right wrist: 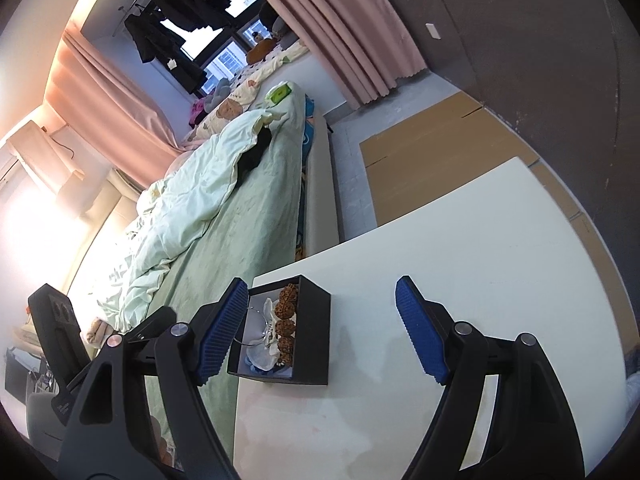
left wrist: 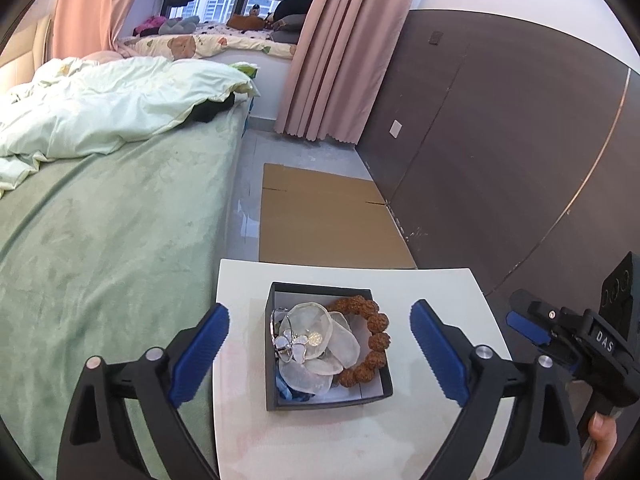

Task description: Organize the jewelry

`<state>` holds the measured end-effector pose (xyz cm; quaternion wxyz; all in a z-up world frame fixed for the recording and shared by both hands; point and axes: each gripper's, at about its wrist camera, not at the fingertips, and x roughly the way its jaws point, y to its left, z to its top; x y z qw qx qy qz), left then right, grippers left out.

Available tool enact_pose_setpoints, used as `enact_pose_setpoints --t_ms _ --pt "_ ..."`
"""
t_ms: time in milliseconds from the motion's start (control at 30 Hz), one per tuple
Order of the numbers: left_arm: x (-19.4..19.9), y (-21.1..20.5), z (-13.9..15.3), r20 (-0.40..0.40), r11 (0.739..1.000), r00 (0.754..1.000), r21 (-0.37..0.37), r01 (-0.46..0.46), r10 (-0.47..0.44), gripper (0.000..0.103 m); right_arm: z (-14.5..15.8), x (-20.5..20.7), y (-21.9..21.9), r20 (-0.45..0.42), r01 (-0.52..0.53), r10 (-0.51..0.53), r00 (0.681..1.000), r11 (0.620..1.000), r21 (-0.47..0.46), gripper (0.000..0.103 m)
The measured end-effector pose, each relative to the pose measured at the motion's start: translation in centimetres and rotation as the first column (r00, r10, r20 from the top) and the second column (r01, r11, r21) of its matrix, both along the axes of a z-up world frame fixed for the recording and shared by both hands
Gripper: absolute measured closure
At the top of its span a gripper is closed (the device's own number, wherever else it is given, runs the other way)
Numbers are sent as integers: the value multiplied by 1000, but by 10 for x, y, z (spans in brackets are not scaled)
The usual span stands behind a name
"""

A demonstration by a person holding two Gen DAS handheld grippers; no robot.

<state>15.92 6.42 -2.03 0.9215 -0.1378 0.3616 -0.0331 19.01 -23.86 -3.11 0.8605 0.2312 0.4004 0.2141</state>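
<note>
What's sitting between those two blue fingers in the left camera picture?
In the left wrist view, the open black box of jewelry, with a brown bead bracelet inside, sits on the white table between the left gripper's spread fingers.

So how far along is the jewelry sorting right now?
The brown bead bracelet, white flower piece and a blue item already lie in the black box. Left gripper and right gripper are open and empty. No jewelry shows outside the box.
</note>
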Motion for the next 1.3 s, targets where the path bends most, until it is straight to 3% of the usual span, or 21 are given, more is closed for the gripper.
enact_pose_setpoints --t_ms 100,200,400,700,1133,1300 --pt "-9 -7 5 4 1000 1000 18 19 -19 8 6 -7 -3 5 -5 5 1000 1000 -27 24" --pt "-18 -16 11 2 998 999 43 36 -37 8 14 -18 -5 25 -14 16 1000 996 -90 10" --pt "-42 -22 28 25 997 999 76 26 -28 8 32 -38 -6 54 -60 70 996 982 -180 5" --pt "-71 -36 47 60 993 998 115 16 -23 8 43 -62 0 64 -106 127 990 959 -261 5" --pt "-118 -45 43 100 984 994 176 20 -38 8 37 -103 -1 113 -95 148 983 921 -379 5" --pt "-138 -41 50 133 986 991 166 9 -31 8 46 -119 -6 159 -76 141 977 932 -356 5"
